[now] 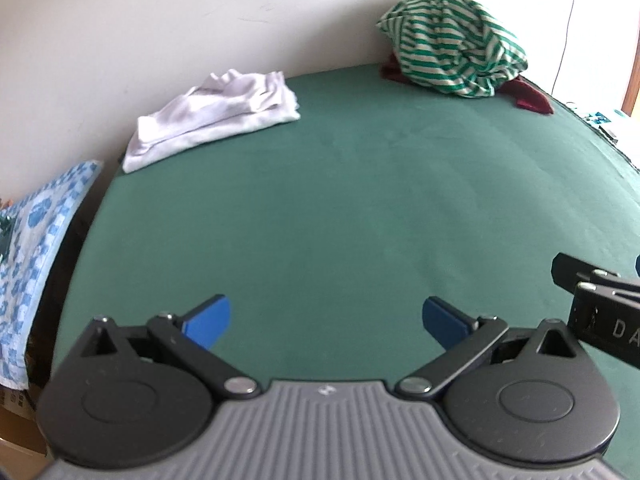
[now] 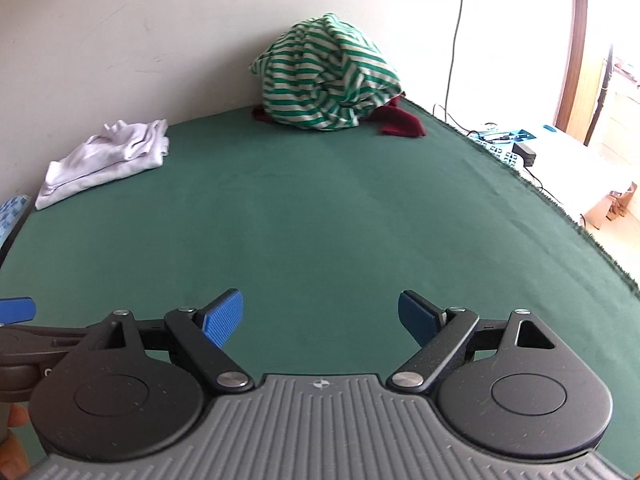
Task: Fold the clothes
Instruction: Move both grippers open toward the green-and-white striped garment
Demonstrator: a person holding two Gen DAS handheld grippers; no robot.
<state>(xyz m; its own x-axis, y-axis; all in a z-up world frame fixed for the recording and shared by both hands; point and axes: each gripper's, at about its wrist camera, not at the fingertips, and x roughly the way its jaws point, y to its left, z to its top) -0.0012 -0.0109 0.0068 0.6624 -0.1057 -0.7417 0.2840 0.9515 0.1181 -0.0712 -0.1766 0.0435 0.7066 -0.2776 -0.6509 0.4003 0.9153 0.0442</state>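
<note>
Green felt-like table cover (image 2: pixel 320 220) against a pale wall (image 2: pixel 120 20), with laundry at its far edge and both grippers hanging over the bare near half.

Striped green-and-cream garment (image 2: pixel 328 76) sits bunched in a tall heap at the far right, over a dark red cloth (image 2: pixel 400 122); it looks like thin, light, floppy knit, likely to sag and drag when lifted, so a hem or shoulder edge seems the best hold, though none shows clearly. White garment (image 2: pixel 104 156) lies flat and layered at the far left, soft and creased, already looking folded. Left gripper (image 1: pixel 326 320) and right gripper (image 2: pixel 320 316) both have blue ribbed pads spread wide, holding nothing. Blue-patterned cloth (image 1: pixel 36 232) hangs beyond the left edge.
</note>
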